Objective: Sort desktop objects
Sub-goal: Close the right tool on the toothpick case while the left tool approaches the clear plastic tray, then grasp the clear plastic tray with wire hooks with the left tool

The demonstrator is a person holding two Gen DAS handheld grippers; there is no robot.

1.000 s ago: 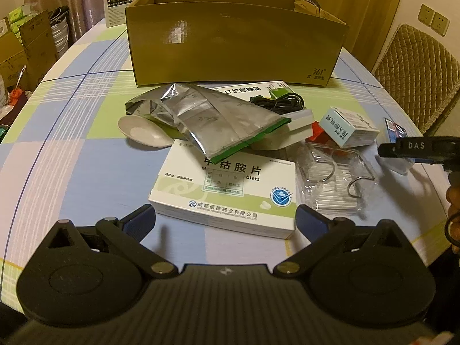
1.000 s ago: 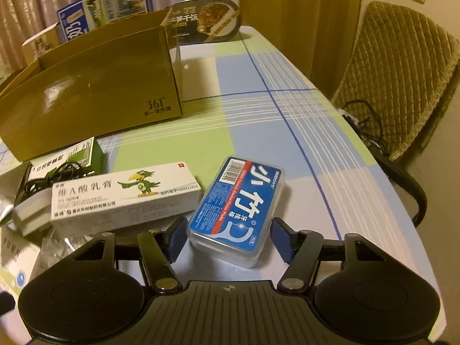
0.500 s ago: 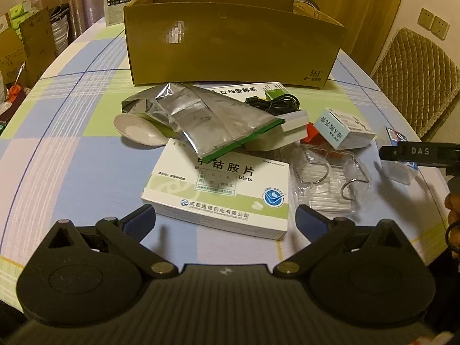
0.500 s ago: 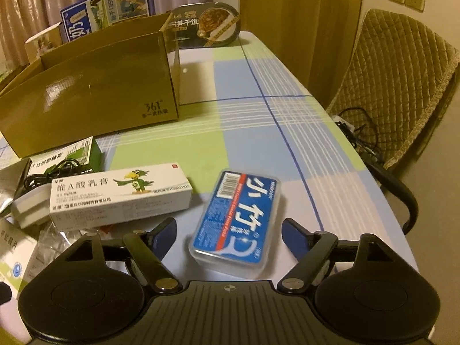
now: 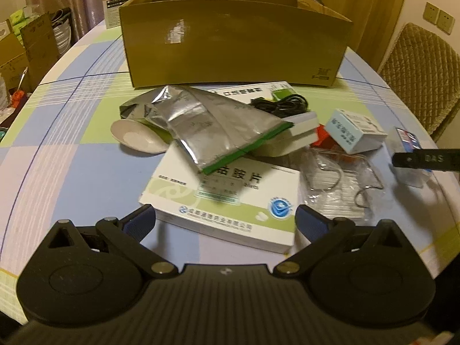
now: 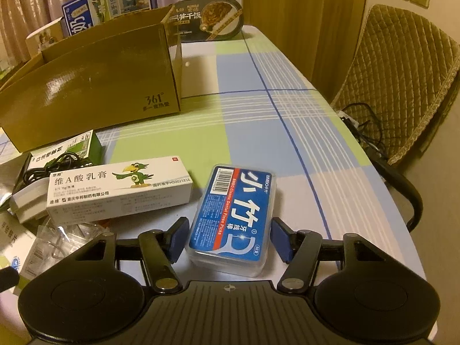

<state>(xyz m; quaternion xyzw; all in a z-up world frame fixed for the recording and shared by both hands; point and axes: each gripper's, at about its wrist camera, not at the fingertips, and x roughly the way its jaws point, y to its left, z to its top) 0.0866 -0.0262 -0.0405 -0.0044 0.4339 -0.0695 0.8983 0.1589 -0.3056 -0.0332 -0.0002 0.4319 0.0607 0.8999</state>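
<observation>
I judge the step in hand to be grasping the dental floss pick box (image 6: 233, 220) with my right gripper (image 6: 228, 237). To do it well, I want both blue pads square on the box's 2 long sides, low on the clear plastic wall, closing slowly so the smooth case does not squirt forward toward the ointment carton (image 6: 119, 188) just to its left.

In the right wrist view the box lies flat on the tabletop (image 6: 287, 132), lower centre of the frame, its near end between my 2 fingers (image 6: 176, 238). The fingers stand spread a little wider than the box; the left pad looks almost touching its side, the right pad shows a thin gap. Nothing is gripped yet.

My left gripper (image 5: 224, 222) hovers with its fingers wide, empty, framing the near edge of the white-green medicine box (image 5: 227, 205) at lower centre of the left view. The likely destination, the open cardboard box (image 6: 95, 83), sits at upper left of the right view, well apart from the floss box.
</observation>
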